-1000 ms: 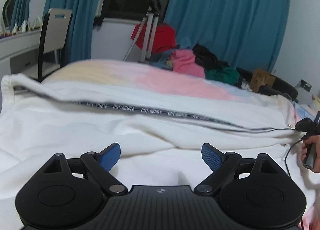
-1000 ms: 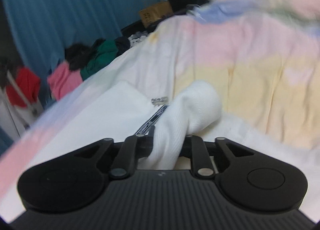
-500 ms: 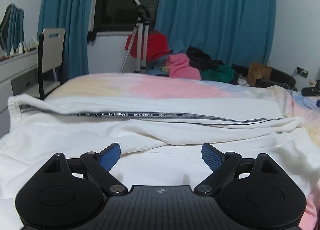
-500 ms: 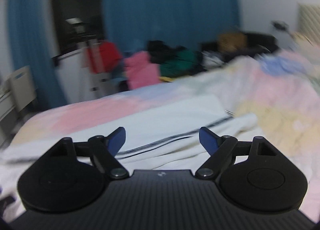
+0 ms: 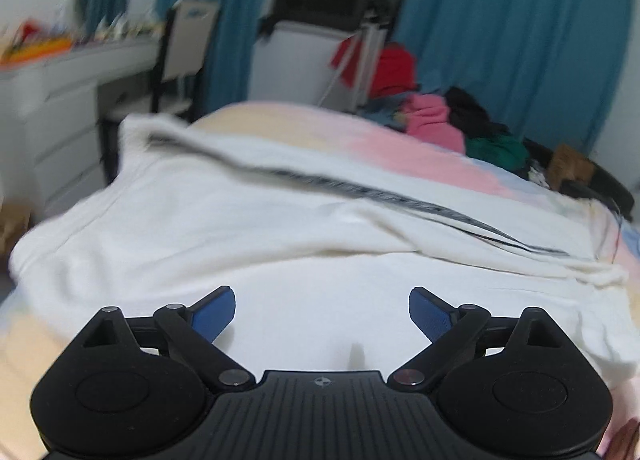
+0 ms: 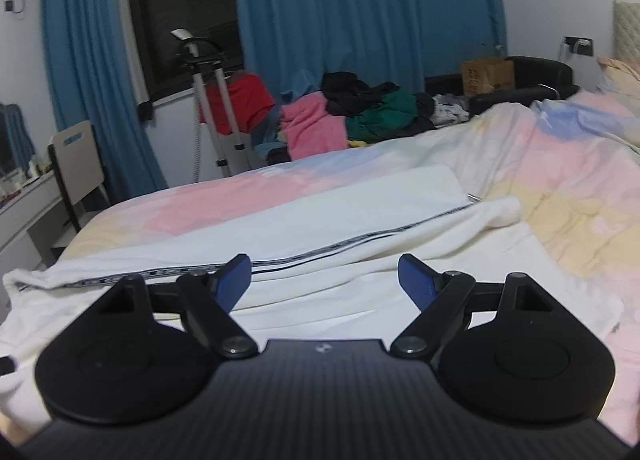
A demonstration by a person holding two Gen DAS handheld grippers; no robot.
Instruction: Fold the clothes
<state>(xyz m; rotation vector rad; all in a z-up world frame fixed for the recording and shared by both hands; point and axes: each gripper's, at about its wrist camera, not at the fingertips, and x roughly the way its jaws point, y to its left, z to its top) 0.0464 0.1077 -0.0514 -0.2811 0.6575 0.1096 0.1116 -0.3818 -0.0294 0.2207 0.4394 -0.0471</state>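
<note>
White garment (image 6: 360,228) lies on the pastel bed (image 6: 560,196); left hand-held gripper (image 5: 322,310) opening, right hand-held gripper (image 6: 324,280) released, both empty.

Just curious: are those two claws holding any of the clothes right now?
No. The left gripper, opening, and the right gripper are both empty above the white garment.

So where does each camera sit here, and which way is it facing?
Left wrist: on the left gripper, looking along its opening blue fingers over the white garment toward the blue curtains; nothing sits between them.
Right wrist: on the right gripper, fingers apart and empty, above the same garment, facing the window.
Shared: the garment's black lettered tape, pastel bedspread, clothes pile, chair.
</note>
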